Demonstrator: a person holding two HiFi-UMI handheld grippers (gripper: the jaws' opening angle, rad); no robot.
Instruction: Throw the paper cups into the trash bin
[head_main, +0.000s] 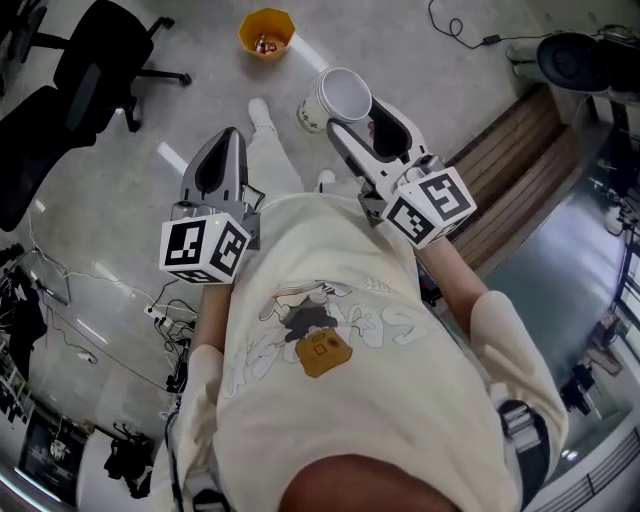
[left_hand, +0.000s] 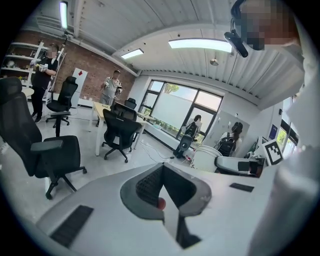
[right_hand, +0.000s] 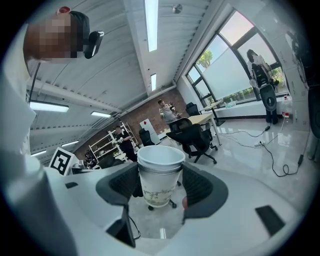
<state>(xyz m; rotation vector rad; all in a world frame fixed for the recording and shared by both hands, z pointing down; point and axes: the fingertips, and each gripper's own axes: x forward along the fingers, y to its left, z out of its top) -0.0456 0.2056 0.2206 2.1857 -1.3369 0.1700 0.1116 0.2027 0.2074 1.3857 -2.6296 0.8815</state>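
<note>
My right gripper (head_main: 352, 112) is shut on a stack of white paper cups (head_main: 336, 99), held up in front of the person's chest; in the right gripper view the paper cups (right_hand: 159, 180) sit upright between the dark pads of that gripper (right_hand: 160, 187). My left gripper (head_main: 222, 160) is shut with nothing in it, its jaws pressed together in the left gripper view (left_hand: 161, 186). An orange trash bin (head_main: 266, 33) stands on the grey floor ahead, with some rubbish inside.
Black office chairs (head_main: 75, 75) stand at the left of the floor. Cables (head_main: 165, 318) trail on the floor at lower left. A wooden platform edge (head_main: 520, 170) runs along the right. Several people (left_hand: 42, 75) and desks are far off in the room.
</note>
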